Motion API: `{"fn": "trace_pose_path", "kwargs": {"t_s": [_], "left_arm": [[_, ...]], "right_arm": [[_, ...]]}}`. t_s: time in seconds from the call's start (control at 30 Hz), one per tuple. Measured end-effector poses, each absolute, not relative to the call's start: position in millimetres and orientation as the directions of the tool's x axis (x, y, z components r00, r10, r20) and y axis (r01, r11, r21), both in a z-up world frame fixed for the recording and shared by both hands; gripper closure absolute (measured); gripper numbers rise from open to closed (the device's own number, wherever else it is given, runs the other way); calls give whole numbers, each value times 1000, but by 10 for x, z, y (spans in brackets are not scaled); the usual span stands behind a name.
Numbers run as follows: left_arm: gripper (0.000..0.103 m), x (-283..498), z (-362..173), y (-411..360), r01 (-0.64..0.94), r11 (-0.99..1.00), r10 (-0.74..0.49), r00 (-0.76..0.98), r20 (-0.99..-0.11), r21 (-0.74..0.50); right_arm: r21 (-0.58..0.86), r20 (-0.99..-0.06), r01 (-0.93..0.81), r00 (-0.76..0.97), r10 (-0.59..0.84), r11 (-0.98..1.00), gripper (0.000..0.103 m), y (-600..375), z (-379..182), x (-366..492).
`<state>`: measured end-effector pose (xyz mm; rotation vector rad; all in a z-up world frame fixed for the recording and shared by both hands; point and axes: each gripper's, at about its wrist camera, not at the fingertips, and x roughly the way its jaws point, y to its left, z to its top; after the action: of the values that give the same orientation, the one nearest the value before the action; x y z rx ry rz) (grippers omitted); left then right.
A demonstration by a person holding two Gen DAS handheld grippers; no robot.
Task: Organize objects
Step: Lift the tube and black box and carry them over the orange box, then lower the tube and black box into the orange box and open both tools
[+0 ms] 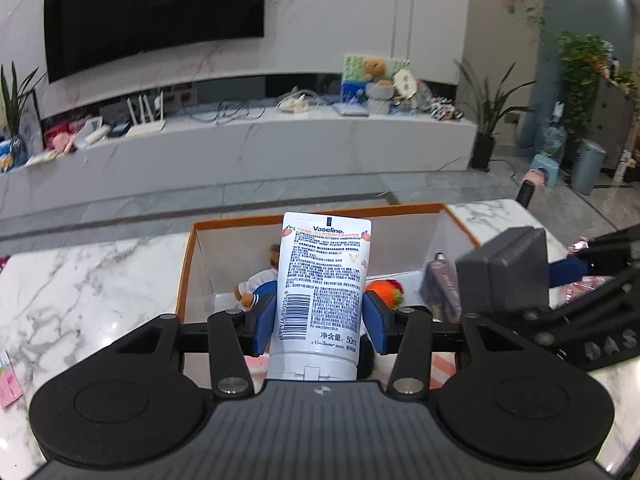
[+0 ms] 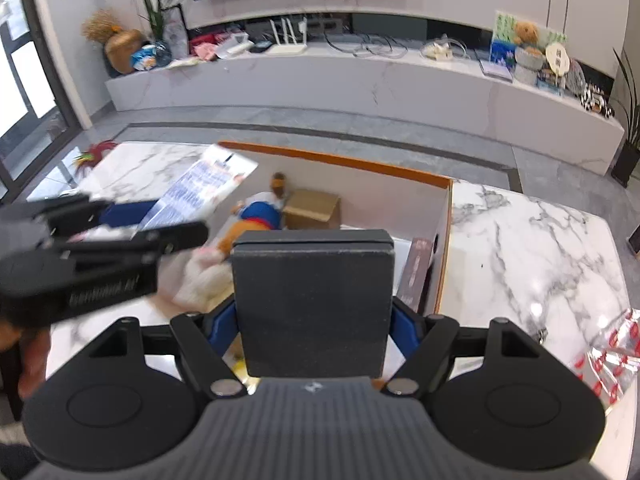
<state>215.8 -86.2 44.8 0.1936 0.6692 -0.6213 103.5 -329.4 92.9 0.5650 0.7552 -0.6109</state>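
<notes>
My left gripper [image 1: 320,316] is shut on a white Vaseline tube [image 1: 324,280], its blue pads pressing both sides, and holds it upright over the open orange-rimmed box [image 1: 188,264]. My right gripper [image 2: 314,320] is shut on a dark grey flat case [image 2: 314,300], held above the same box [image 2: 360,164]. That case [image 1: 504,272] and the right gripper's dark frame show at the right of the left wrist view. The tube [image 2: 200,192] and the left gripper's frame show blurred at the left of the right wrist view.
Inside the box lie a plush doll [image 2: 256,212], a small brown carton [image 2: 314,208], a dark slim box [image 2: 418,272] and an orange fuzzy ball [image 1: 386,290]. The box stands on a white marble table [image 2: 540,248]. Crinkled red-printed wrap [image 2: 612,352] lies at the right.
</notes>
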Motion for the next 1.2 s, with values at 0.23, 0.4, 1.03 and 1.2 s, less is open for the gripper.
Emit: {"fn": "trace_pose_path", "kwargs": {"t_s": [0.23,0.4,1.03,1.2], "left_arm": [[49,2523,277,-951,535,844,-413,609,-677,-34],[49,2706,140,-972,482,876,-363,606,-708,-37],[48,2821,-114,-1174,448,892,-256,602,-756,55],[48,2832,-117,-1186,444,894,-240,594,-768,64]], "right_arm": [[281,-801,709,545,-249,647,27,-3945,581,1439],[283,-822,703,528,-213,652,27,-4127,397,1698],[234,-888,741,426,-171,630,27,-4387,-47,2074],[216,-893,742,413,-179,635,27,-4367,-74,2096]]}}
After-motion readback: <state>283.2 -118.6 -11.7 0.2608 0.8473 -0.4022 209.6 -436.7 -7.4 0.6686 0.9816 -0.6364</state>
